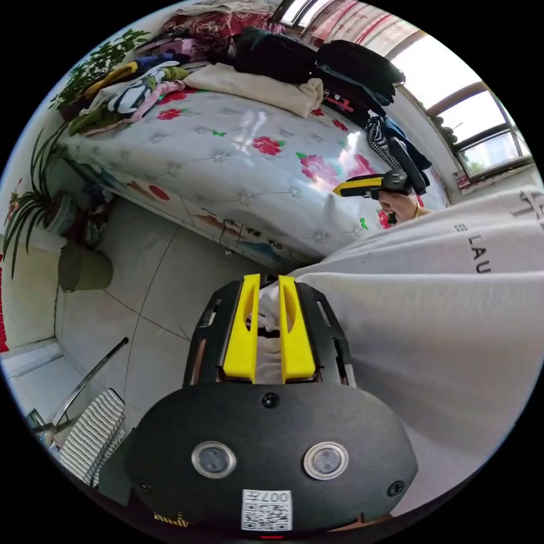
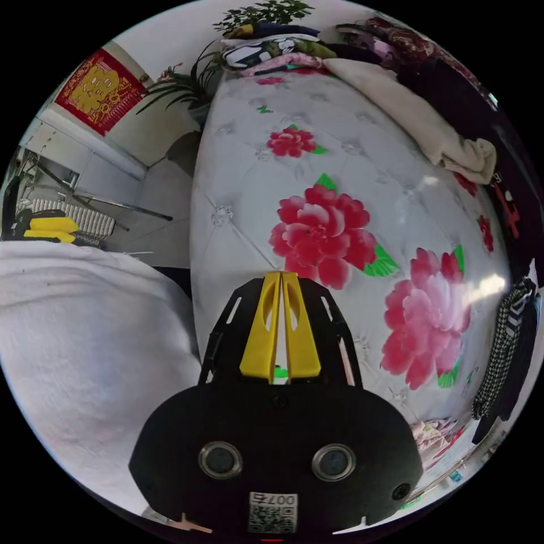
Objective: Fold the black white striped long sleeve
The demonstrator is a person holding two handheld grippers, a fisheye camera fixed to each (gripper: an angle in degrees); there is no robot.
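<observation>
Left gripper (image 1: 267, 306) jaws nearly closed, pinching white printed fabric garment (image 1: 430, 317); right gripper (image 2: 281, 323) closed, empty over floral quilted bed (image 2: 340, 187); striped long sleeve apparently not in hand—next, set white garment down.

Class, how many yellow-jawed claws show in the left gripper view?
2. The left yellow-jawed claw sits low at centre, clamped on white cloth; the right yellow-jawed claw hangs over the flowered bed, held by a hand.
</observation>
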